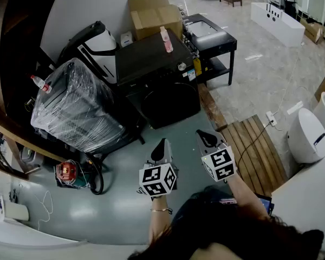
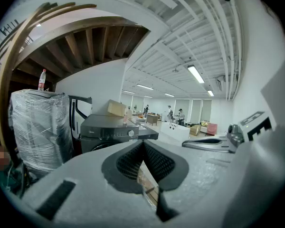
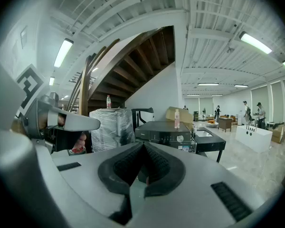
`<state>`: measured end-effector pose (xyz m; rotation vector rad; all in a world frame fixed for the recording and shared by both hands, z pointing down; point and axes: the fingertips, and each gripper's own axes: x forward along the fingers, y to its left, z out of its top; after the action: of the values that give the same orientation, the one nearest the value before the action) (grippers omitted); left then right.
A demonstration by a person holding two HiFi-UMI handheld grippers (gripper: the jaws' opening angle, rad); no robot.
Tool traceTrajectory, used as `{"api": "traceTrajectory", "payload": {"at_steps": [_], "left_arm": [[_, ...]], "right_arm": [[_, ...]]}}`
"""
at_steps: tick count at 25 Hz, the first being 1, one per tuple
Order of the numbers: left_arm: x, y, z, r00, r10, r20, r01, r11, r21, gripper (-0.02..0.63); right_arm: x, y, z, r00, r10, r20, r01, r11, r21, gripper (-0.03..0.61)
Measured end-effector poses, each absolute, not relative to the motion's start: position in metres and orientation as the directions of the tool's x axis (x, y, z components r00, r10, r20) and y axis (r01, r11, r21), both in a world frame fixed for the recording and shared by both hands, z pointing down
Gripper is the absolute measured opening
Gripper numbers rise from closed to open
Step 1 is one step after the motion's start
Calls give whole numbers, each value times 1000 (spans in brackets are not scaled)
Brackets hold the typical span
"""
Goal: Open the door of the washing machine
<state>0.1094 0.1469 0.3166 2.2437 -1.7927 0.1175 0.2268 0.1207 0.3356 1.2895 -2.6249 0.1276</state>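
Far left: plastic-wrapped appliance [image 1: 78,104], upright, small bottle [image 1: 39,83] on top; red object [image 1: 67,172] on the floor on its near side. Centre, across the grey floor: washing machine [image 1: 157,83], dark, front-loading, round door [image 1: 170,106] shut and facing the near side; handle or catch side not discernible. Pink bottle [image 1: 166,39] upright on the machine's top, cardboard box [image 1: 151,15] behind. Near centre: left gripper [image 1: 161,146], jaws closed tip to tip, nothing between them, aimed slightly downward toward the machine. Just right of it: right gripper [image 1: 208,140], jaws likewise pressed together and empty. Both well apart from the door, machine ahead on the far side; left gripper judged better lined up with the door, right gripper offset to the right, neither clearly nearer. Bare floor between grippers and door, nothing in the way; wrapped appliance close on the door's left, likely crowding a reach or a swing on that side. Right of the machine: black side table [image 1: 211,39], just beside it. Nearer and further right: wooden slatted platform [image 1: 257,150]; white rounded appliance [image 1: 309,137] at the far right edge.
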Motion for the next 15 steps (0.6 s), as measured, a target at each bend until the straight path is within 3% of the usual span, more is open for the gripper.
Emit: {"api": "traceTrajectory", "payload": {"at_steps": [15], "left_arm": [[147,105,314,219,-953,210,-970,-189,150,12]], "right_arm": [[254,87,332,-602,-773,200,-789,614,-1,-3]]}}
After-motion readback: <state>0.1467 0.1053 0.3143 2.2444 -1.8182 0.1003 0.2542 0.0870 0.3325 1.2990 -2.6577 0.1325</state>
